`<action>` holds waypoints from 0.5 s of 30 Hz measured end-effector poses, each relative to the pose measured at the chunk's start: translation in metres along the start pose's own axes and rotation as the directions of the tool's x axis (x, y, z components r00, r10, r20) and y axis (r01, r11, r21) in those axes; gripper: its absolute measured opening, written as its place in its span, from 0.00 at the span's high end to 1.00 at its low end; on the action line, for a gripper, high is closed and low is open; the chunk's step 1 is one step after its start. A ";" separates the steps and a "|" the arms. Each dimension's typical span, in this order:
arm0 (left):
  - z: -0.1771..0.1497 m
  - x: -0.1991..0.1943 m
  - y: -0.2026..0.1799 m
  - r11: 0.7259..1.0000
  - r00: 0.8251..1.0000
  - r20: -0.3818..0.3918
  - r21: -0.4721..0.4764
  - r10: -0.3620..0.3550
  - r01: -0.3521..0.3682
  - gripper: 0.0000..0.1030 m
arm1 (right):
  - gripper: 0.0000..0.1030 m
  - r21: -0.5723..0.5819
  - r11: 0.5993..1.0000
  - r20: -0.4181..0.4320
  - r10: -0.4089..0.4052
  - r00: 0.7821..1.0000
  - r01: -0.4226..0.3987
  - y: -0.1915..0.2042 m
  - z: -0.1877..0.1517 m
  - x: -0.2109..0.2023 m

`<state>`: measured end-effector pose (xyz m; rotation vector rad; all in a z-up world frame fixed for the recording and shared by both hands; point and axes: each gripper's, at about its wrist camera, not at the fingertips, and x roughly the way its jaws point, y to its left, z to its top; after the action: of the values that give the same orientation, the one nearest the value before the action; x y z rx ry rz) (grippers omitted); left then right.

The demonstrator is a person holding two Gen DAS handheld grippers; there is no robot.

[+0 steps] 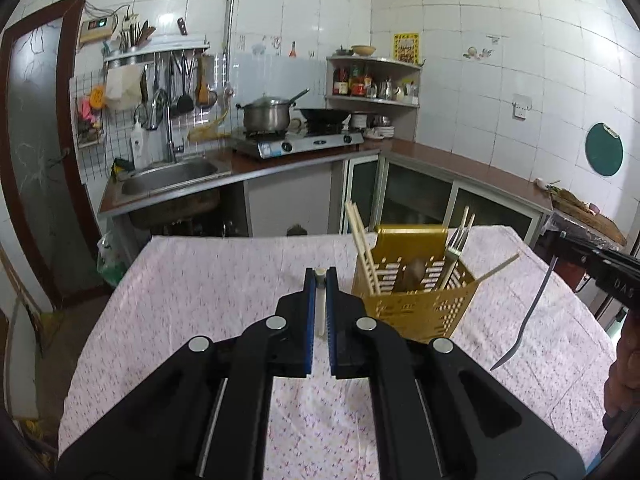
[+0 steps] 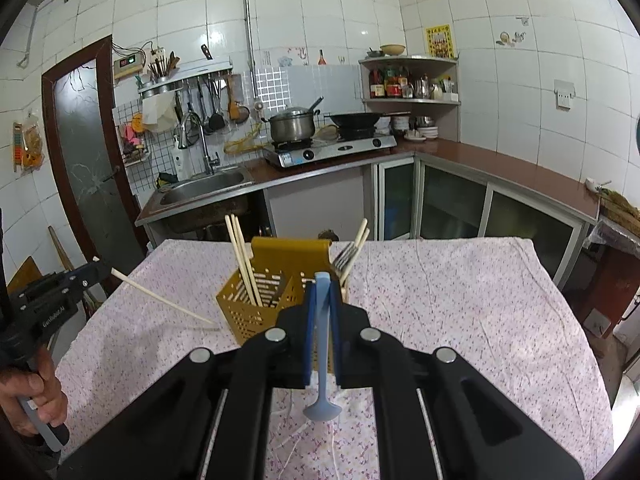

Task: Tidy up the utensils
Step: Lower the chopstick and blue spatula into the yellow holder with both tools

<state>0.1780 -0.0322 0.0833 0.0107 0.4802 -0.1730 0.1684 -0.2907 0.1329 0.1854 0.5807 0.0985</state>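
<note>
A yellow perforated utensil holder (image 1: 416, 292) (image 2: 256, 300) stands on the table and holds chopsticks (image 1: 362, 252) and a fork (image 1: 454, 256). My left gripper (image 1: 320, 276) is shut on a cream chopstick (image 1: 320, 304), held left of the holder; the chopstick (image 2: 164, 298) slants down to the cloth in the right wrist view. My right gripper (image 2: 322, 284) is shut on a light blue spoon (image 2: 322, 360), bowl hanging down, just in front of the holder. The spoon (image 1: 528, 316) hangs at the right in the left wrist view.
The table is covered by a pink flowered cloth (image 1: 208, 280) (image 2: 460, 300). Behind it are a counter with a sink (image 1: 168, 176), a stove with a pot (image 1: 266, 114) and wok, and cabinets. A dark door (image 2: 84, 152) stands at the left.
</note>
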 end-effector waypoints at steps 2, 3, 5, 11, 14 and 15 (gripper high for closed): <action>0.006 -0.002 -0.003 1.000 1.000 0.008 0.007 -0.006 0.006 0.97 | 0.93 -0.003 1.000 0.008 0.001 1.000 -0.001 0.000 0.003 -0.001; 0.010 -0.003 -0.004 1.000 1.000 0.013 0.011 -0.007 0.006 0.97 | 0.93 -0.007 1.000 0.014 -0.001 1.000 0.001 0.001 0.006 -0.001; 0.019 -0.005 -0.006 1.000 1.000 0.015 0.017 -0.012 0.012 0.97 | 0.93 -0.009 1.000 0.020 0.002 1.000 -0.001 0.002 0.011 -0.002; 0.045 -0.025 -0.008 0.999 0.999 0.047 0.036 -0.022 0.021 0.97 | 0.93 -0.025 1.000 0.070 0.004 0.998 -0.002 0.007 0.035 -0.013; 0.058 -0.038 -0.008 0.998 0.997 0.067 0.042 -0.039 0.037 0.97 | 0.93 -0.023 1.000 0.099 0.003 0.995 -0.001 0.008 0.047 -0.019; 0.062 -0.042 -0.008 0.998 0.996 0.070 0.042 -0.048 0.045 0.97 | 0.93 -0.025 1.000 0.107 0.004 0.994 -0.001 0.009 0.051 -0.020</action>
<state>0.1681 -0.0360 0.1582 0.0333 0.4064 -0.2280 0.1795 -0.2921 0.1873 0.1664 0.4720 0.0978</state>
